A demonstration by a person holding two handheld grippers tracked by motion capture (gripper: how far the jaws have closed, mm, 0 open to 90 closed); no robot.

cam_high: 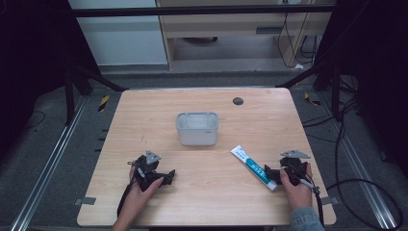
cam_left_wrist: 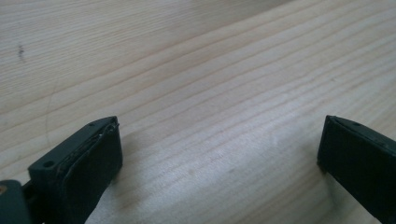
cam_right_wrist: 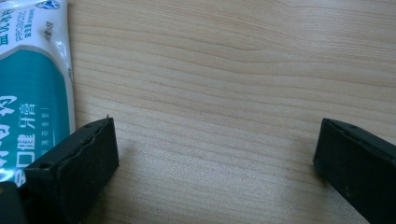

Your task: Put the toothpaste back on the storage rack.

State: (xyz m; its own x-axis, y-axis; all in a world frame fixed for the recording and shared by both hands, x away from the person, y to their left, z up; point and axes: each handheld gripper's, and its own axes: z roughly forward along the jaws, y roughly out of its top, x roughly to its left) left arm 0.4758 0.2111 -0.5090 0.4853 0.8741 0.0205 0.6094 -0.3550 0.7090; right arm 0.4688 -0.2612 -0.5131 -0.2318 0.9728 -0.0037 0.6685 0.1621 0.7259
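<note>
A white and teal toothpaste tube (cam_high: 253, 167) lies diagonally on the wooden table (cam_high: 202, 202) at the right. My right gripper (cam_high: 275, 173) rests low on the table right beside the tube's near end, open, with bare wood between its jaws. In the right gripper view the tube (cam_right_wrist: 32, 79) lies just outside the left jaw, and the right gripper (cam_right_wrist: 215, 154) holds nothing. My left gripper (cam_high: 166, 177) sits on the table at the front left, open and empty. The left gripper view has my left gripper (cam_left_wrist: 219, 154) spread wide over bare wood.
A grey open-topped rectangular container (cam_high: 197, 128) stands upright at the table's middle. A small dark round cap (cam_high: 237, 100) sits in the tabletop near the far edge. Cables (cam_high: 365, 183) lie on the floor to the right.
</note>
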